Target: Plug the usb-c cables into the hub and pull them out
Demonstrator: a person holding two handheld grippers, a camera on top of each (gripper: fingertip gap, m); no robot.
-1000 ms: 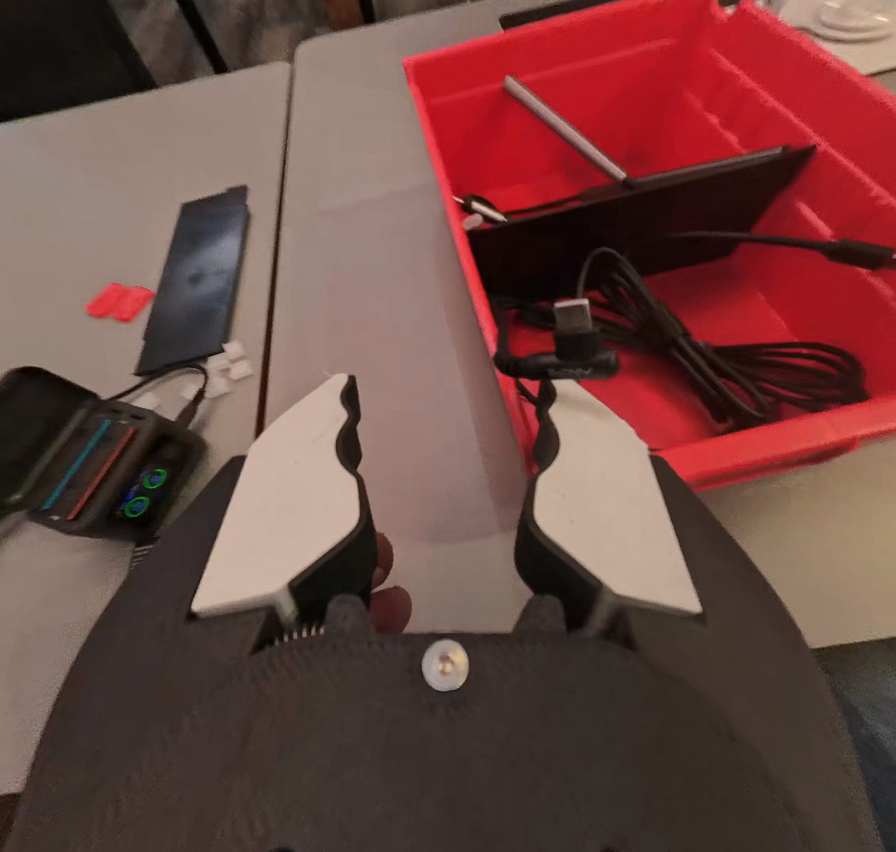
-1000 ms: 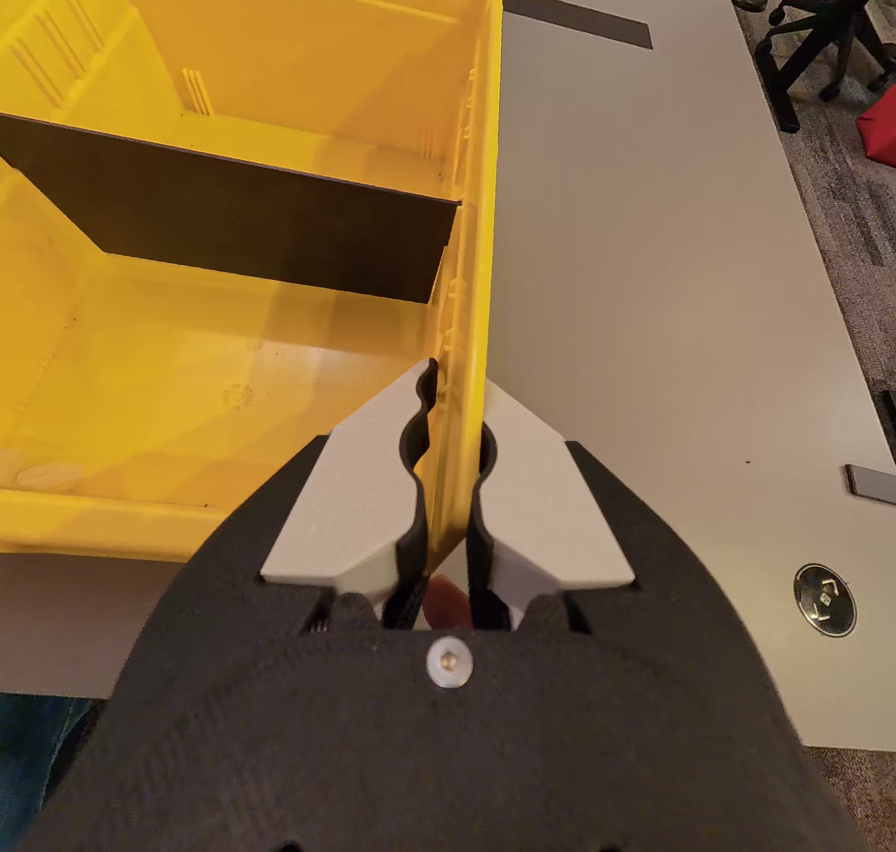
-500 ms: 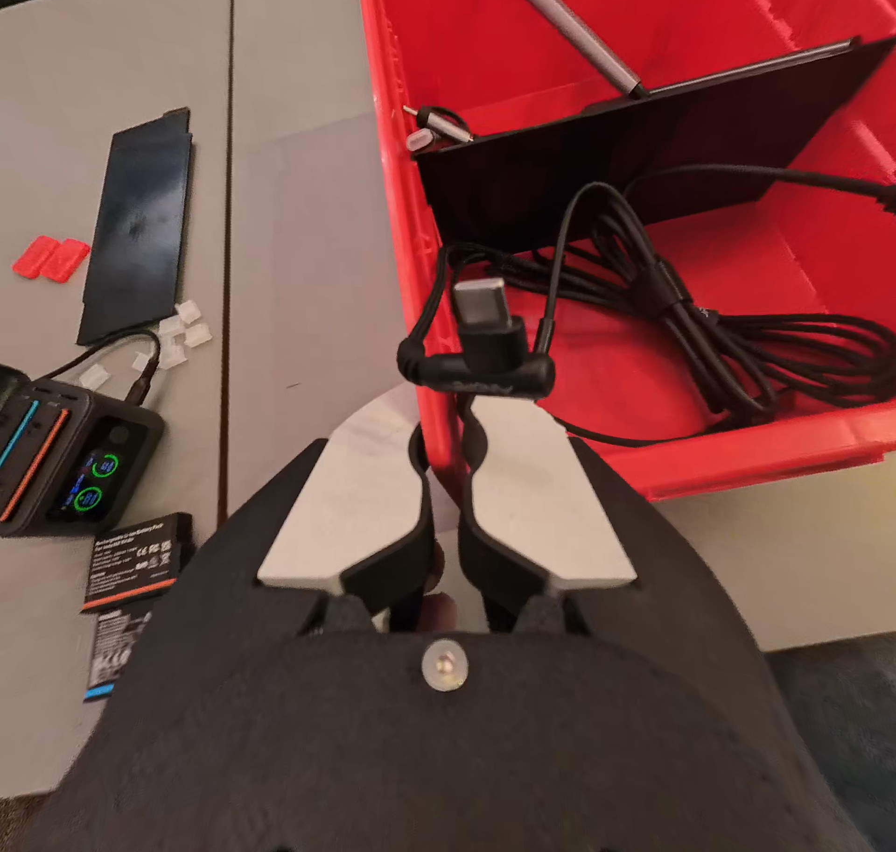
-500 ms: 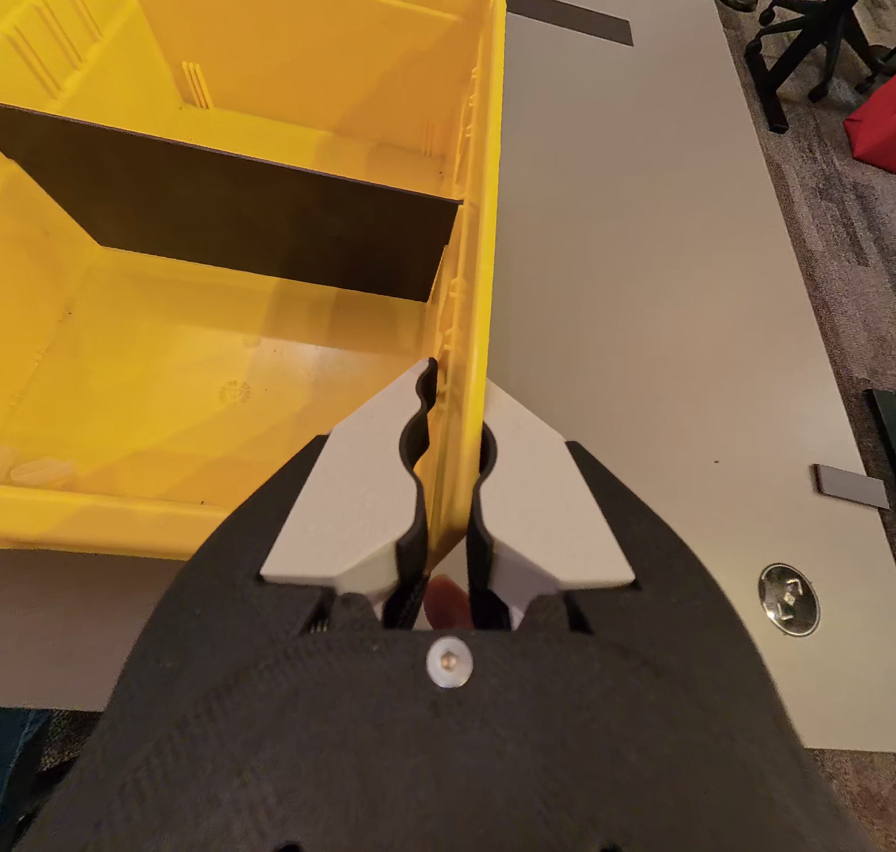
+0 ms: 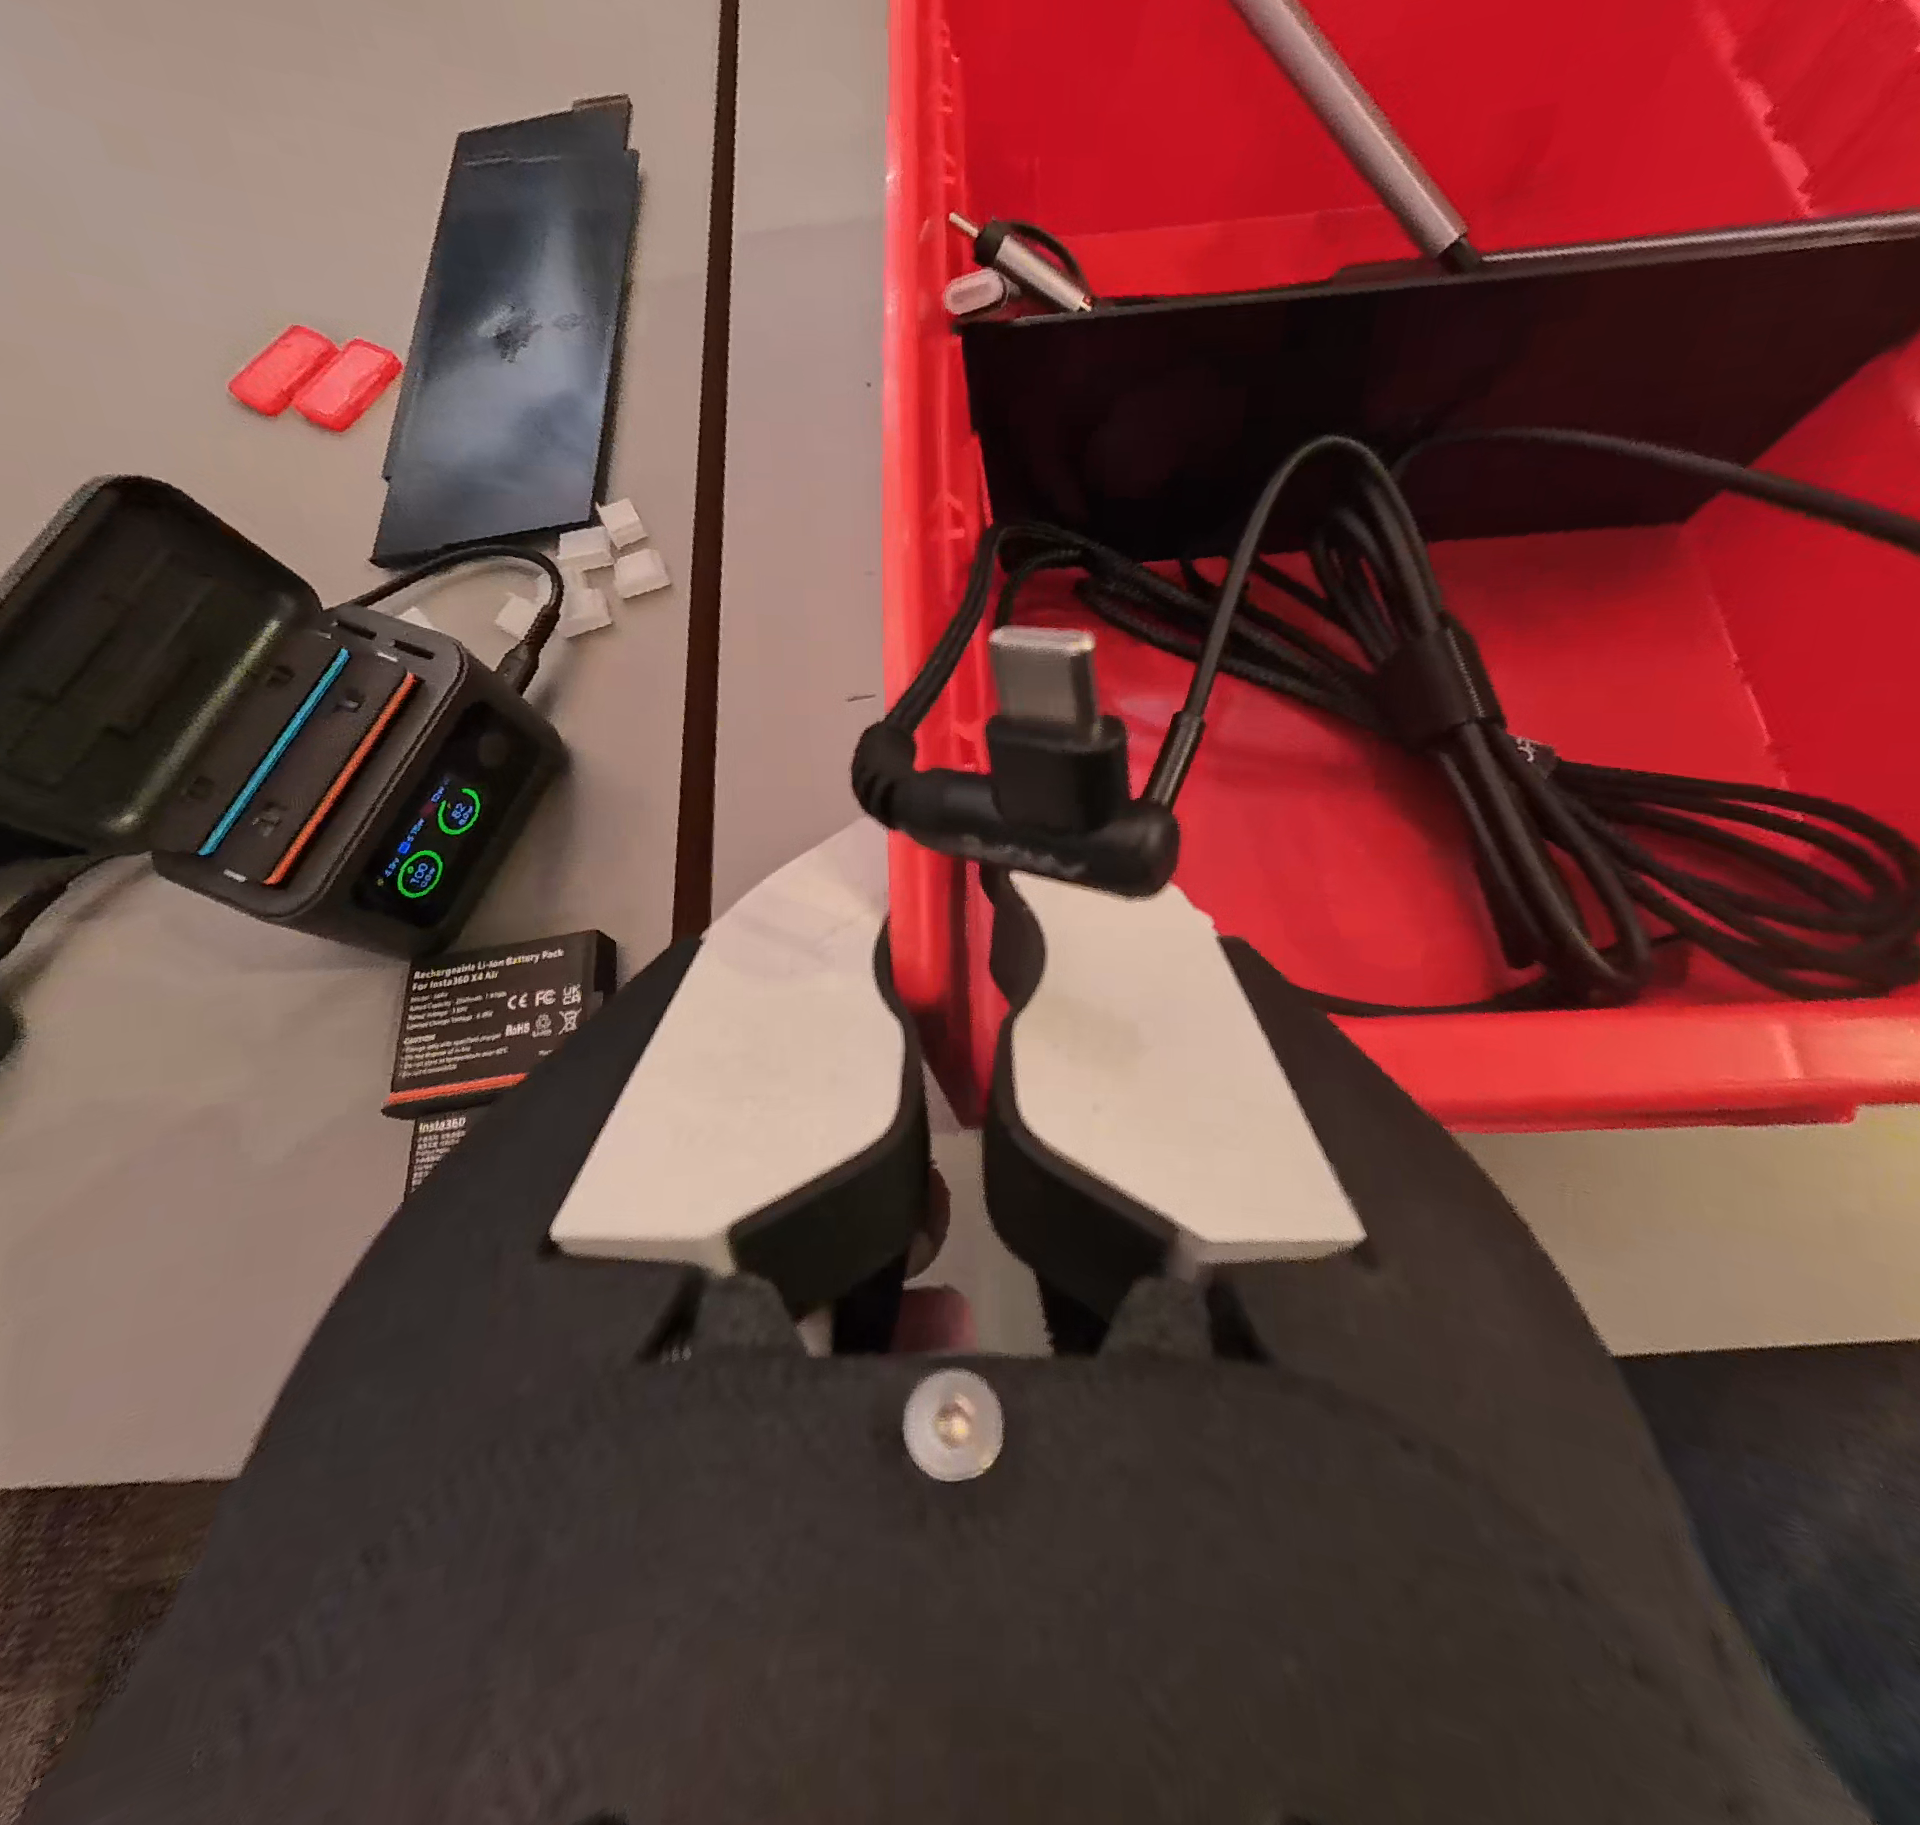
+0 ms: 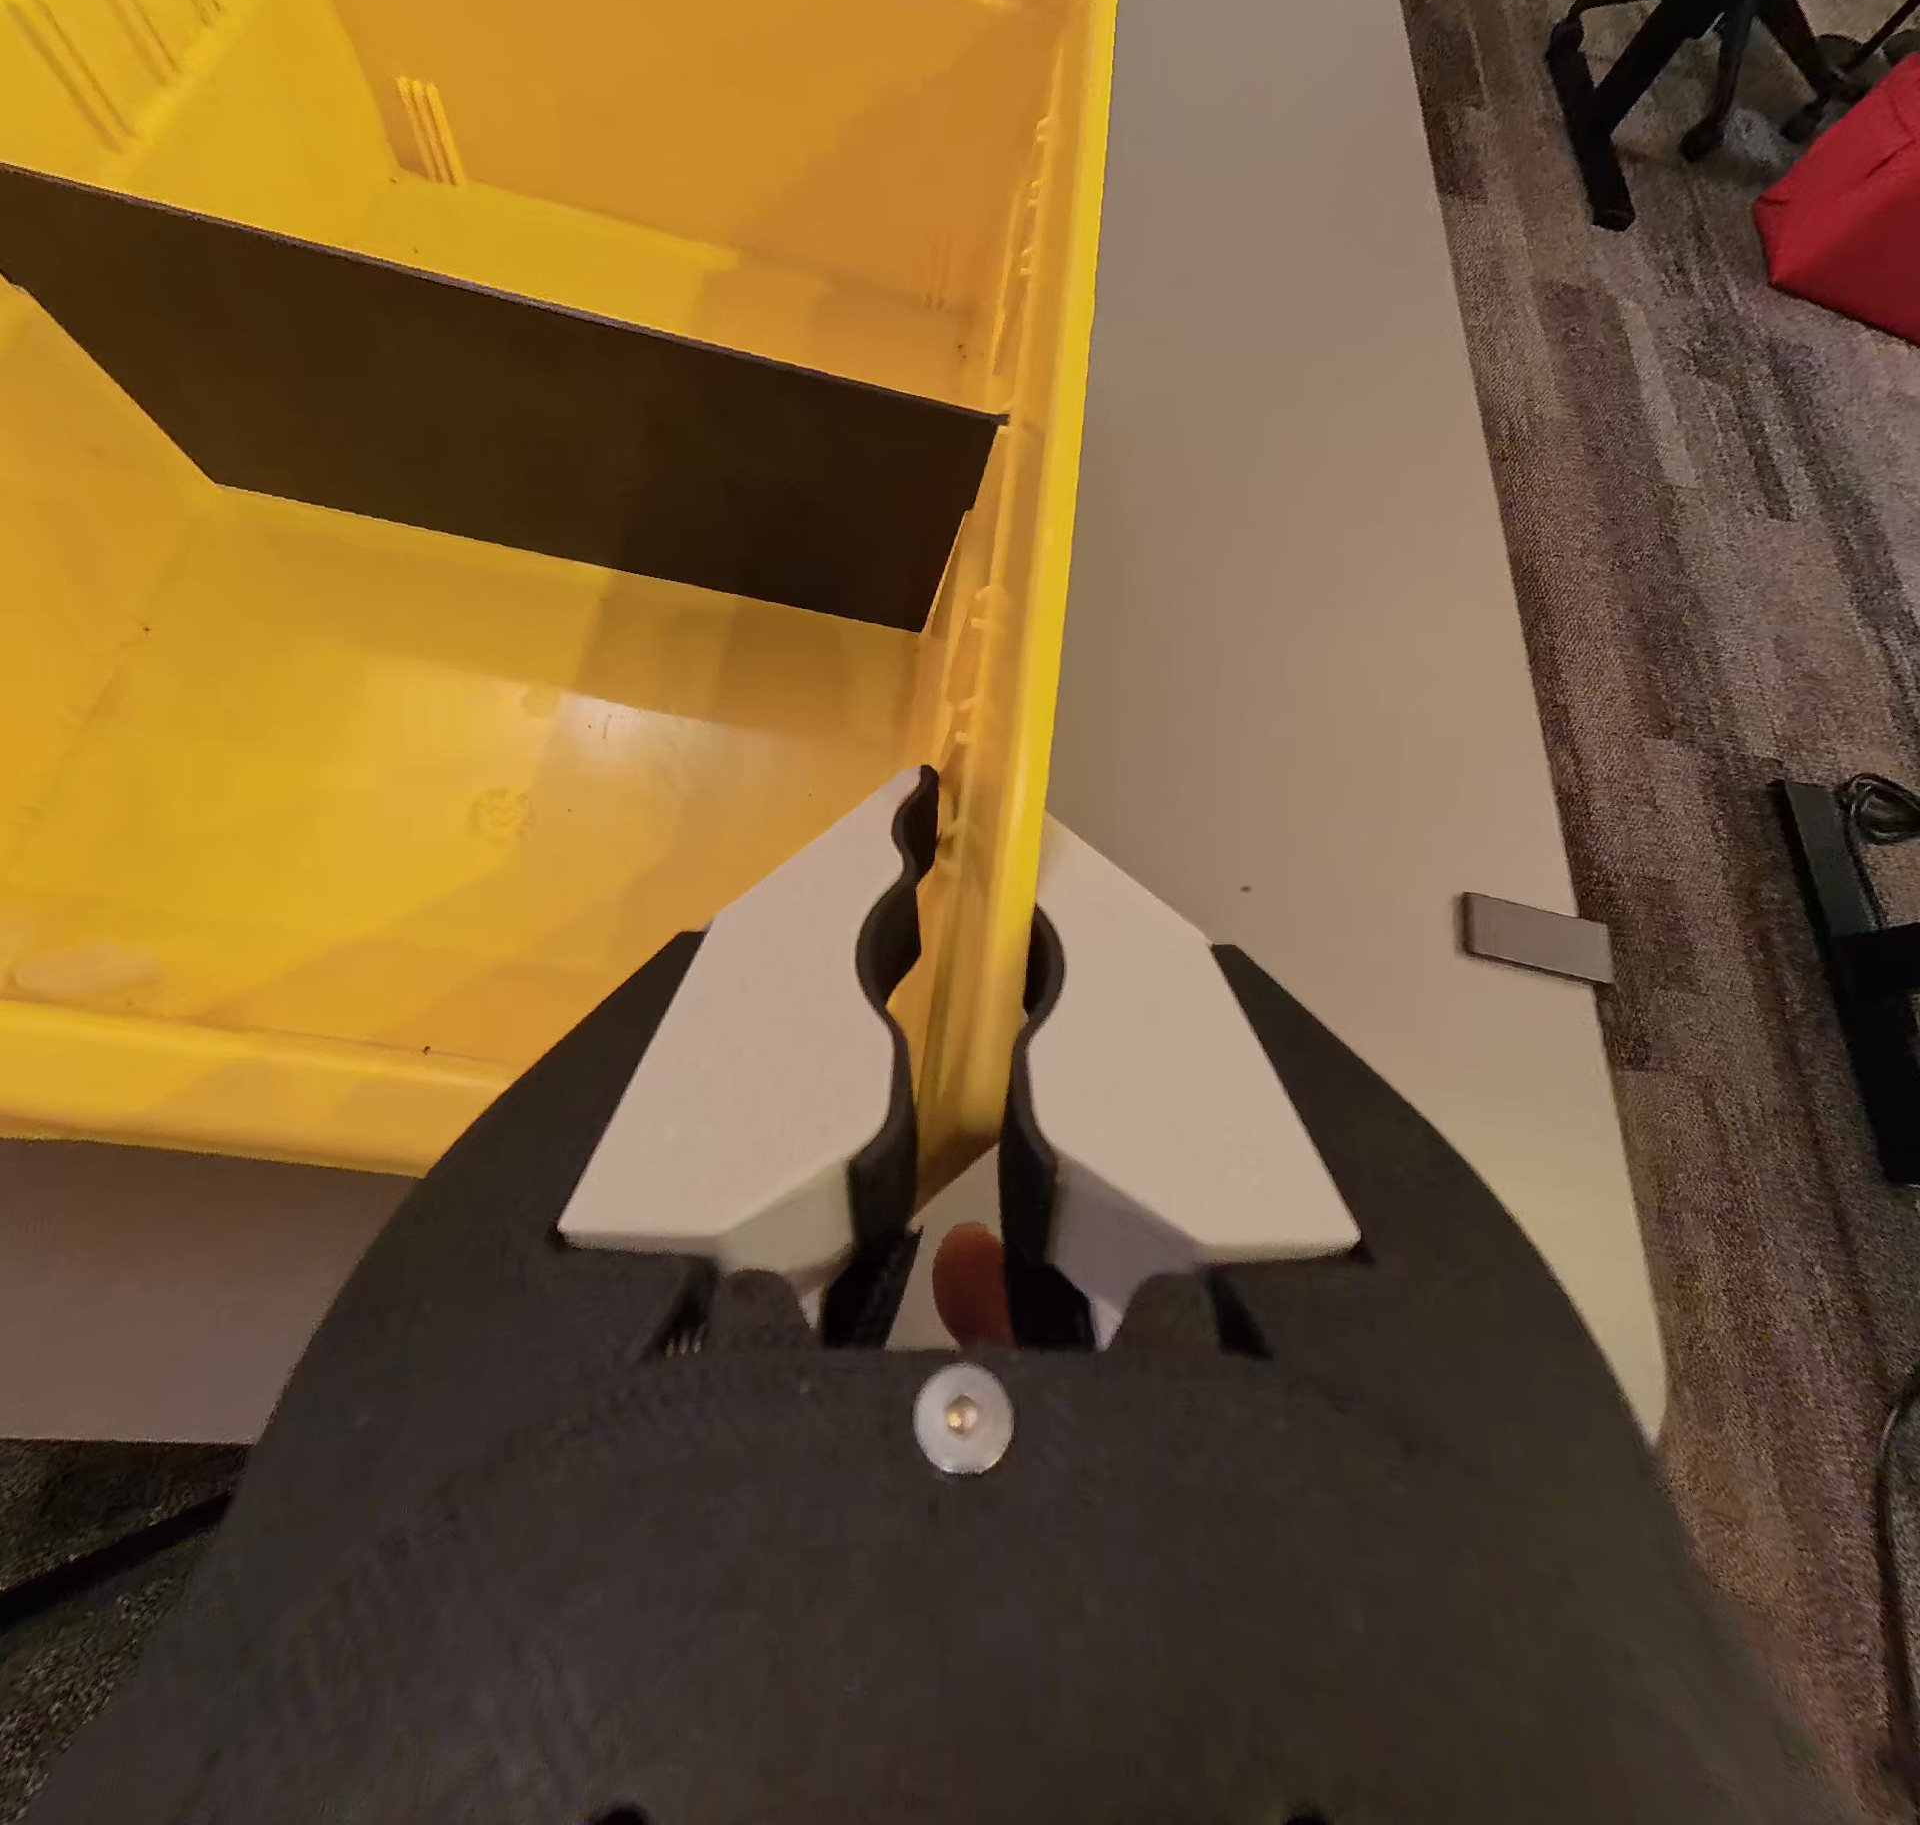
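Observation:
My left gripper [image 5: 940, 902] is shut on the left wall of the red bin [image 5: 914, 425], one finger inside and one outside. Just past its tips a black angled usb-c plug [image 5: 1044, 736] rests at the rim, and its coiled black cable [image 5: 1558, 788] lies in the near compartment. A slim grey bar [image 5: 1320, 82] and two small cable plugs [image 5: 1003, 269] lie behind the black divider [image 5: 1403, 393]. My right gripper [image 6: 982, 840] is shut on the right wall of an empty yellow bin [image 6: 1049, 425] with a black divider [image 6: 520, 445].
Left of the red bin on the grey table are a battery charger case [image 5: 312, 767], loose batteries [image 5: 499, 1027], a flat black panel [image 5: 520, 321], and small red [image 5: 312, 383] and white [image 5: 613, 560] pieces. Right of the yellow bin the table ends; a chair base [image 6: 1662, 40] stands on the floor. My hands' fingertips stand some 95 cm from each other. The battery charger case [image 5: 312, 767] is about 15 cm from my left fingertips.
My left gripper moved forward over the red bin's left wall and closed on it. My right gripper stayed shut on the yellow bin, now nearer the table's right edge.

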